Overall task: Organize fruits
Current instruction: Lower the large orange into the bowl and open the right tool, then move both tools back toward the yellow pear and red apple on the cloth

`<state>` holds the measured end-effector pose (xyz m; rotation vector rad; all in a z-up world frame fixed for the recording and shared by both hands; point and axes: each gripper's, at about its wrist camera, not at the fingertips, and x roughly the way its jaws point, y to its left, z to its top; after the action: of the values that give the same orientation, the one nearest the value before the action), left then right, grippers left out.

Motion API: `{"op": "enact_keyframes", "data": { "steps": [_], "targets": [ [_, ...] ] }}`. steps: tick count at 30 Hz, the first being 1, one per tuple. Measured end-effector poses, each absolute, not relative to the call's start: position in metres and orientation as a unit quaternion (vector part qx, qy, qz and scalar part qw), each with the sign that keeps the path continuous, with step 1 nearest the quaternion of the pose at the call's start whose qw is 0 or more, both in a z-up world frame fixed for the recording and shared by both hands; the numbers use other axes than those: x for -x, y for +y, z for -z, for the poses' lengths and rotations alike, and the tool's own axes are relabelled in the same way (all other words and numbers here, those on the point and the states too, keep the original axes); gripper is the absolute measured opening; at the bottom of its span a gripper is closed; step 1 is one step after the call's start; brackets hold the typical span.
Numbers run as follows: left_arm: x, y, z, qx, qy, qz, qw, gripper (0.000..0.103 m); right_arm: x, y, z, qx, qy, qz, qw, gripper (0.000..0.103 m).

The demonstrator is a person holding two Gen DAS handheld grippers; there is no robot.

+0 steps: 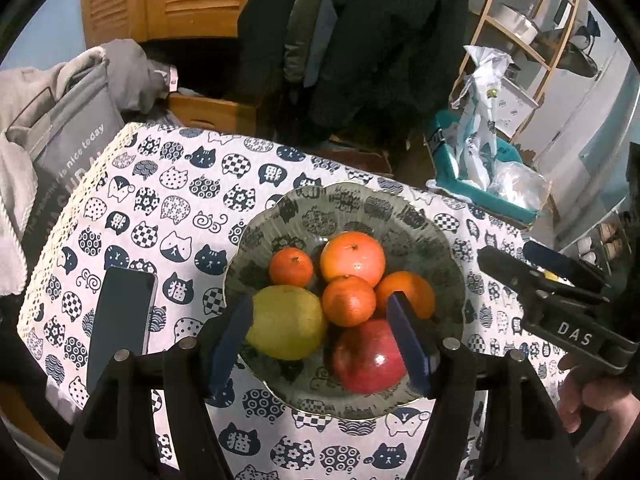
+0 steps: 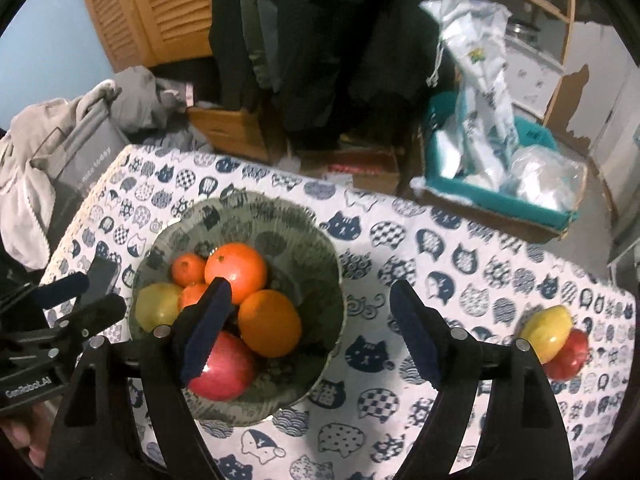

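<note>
Left wrist view: left gripper (image 1: 322, 334) hovered over glass plate (image 1: 436, 240), jaws apart, empty. Plate held lemon (image 1: 286, 322), red apple (image 1: 366, 358), big orange (image 1: 353, 257) and smaller citrus. Phone (image 1: 120, 320) lay on cat-print tablecloth (image 1: 168, 200). Right tool read "DAS"; grey bag (image 1: 64, 148) read "is nice today".

Right wrist view: right gripper (image 2: 312, 328) spread wide, empty. Two fruits off plate at table's right edge: yellow fruit (image 2: 546, 328) touching red fruit (image 2: 570, 356). Left tool read "GenRobot.AI".

Judgement: gathering nearly done; next move called for right gripper to reach those strays.
</note>
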<state>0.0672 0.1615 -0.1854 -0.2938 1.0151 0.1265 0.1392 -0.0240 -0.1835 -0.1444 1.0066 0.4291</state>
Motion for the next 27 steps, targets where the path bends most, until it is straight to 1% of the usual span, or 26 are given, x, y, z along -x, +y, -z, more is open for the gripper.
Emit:
{"op": "enact_keyframes", "data": {
  "steps": [3,8,11,16,18,27],
  "targets": [
    [-0.065,0.158,0.177,0.14,0.476,-0.055,0.867,0.075,-0.134,-0.029,0.169,0.08,0.459,-0.195,0.863,0.082],
    [-0.06,0.15,0.163,0.138,0.464,-0.045,0.874,0.076,-0.124,-0.04,0.147,0.089,0.434,-0.187,0.877,0.082],
    [-0.055,0.143,0.153,0.135,0.455,-0.038,0.879,0.078,-0.119,-0.049,0.133,0.086,0.42,-0.183,0.885,0.082],
    [-0.049,0.134,0.137,0.119,0.438,-0.03,0.89,0.079,-0.106,-0.065,0.108,0.083,0.391,-0.172,0.9,0.082],
    [-0.046,0.13,0.13,0.111,0.429,-0.032,0.896,0.081,-0.101,-0.071,0.101,0.082,0.381,-0.17,0.905,0.082],
    [-0.036,0.117,0.1,0.104,0.393,-0.021,0.913,0.083,-0.082,-0.103,0.071,0.074,0.346,-0.154,0.922,0.082]
  ]
}}
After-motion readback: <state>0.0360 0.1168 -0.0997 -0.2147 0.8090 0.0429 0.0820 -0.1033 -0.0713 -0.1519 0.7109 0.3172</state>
